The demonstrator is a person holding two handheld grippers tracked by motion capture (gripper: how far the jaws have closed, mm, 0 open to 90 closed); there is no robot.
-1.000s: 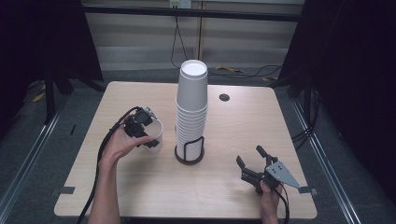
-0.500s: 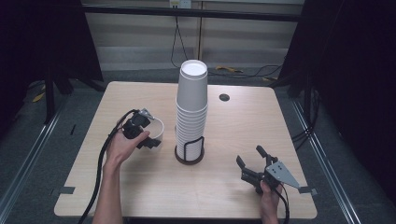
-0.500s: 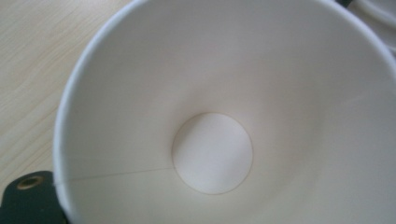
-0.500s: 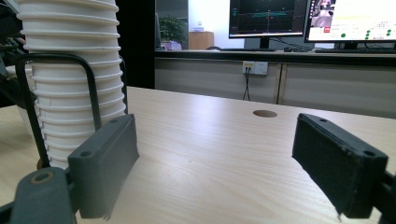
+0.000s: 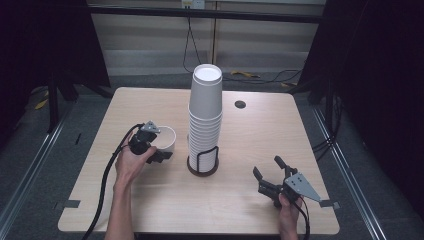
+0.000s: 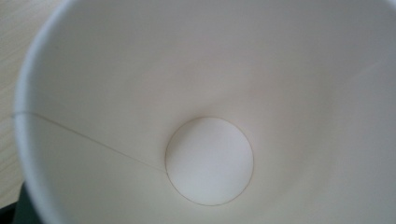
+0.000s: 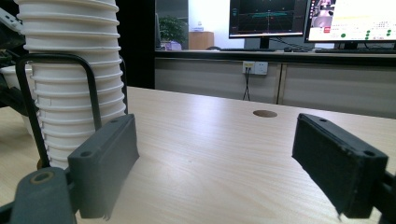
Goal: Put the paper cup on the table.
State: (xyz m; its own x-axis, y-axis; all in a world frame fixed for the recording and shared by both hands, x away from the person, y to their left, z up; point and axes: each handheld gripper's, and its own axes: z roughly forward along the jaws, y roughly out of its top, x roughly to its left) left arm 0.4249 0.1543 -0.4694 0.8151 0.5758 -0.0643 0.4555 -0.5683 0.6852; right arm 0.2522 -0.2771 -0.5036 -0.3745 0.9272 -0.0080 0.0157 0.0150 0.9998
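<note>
A single white paper cup (image 5: 164,140) sits left of the tall stack of white paper cups (image 5: 205,117), mouth up, at the table top. My left gripper (image 5: 150,145) hugs its left and near side; its jaws have just been closing with the cup between them, and the pads are hidden. The left gripper view looks straight into the cup (image 6: 210,158), down to its round bottom. My right gripper (image 5: 266,166) rests near the front right of the table, open, with nothing between its pads (image 7: 109,163). The stack (image 7: 70,88) stands to its left.
The stack stands in a black wire holder (image 5: 202,162) at the table's middle. A dark round hole (image 5: 240,104) lies in the wooden table (image 5: 280,125) behind it. Cables trail from both grippers. Dark frame posts flank the table.
My left hand has sunk a little toward the table with the cup. The right gripper has kept still.
</note>
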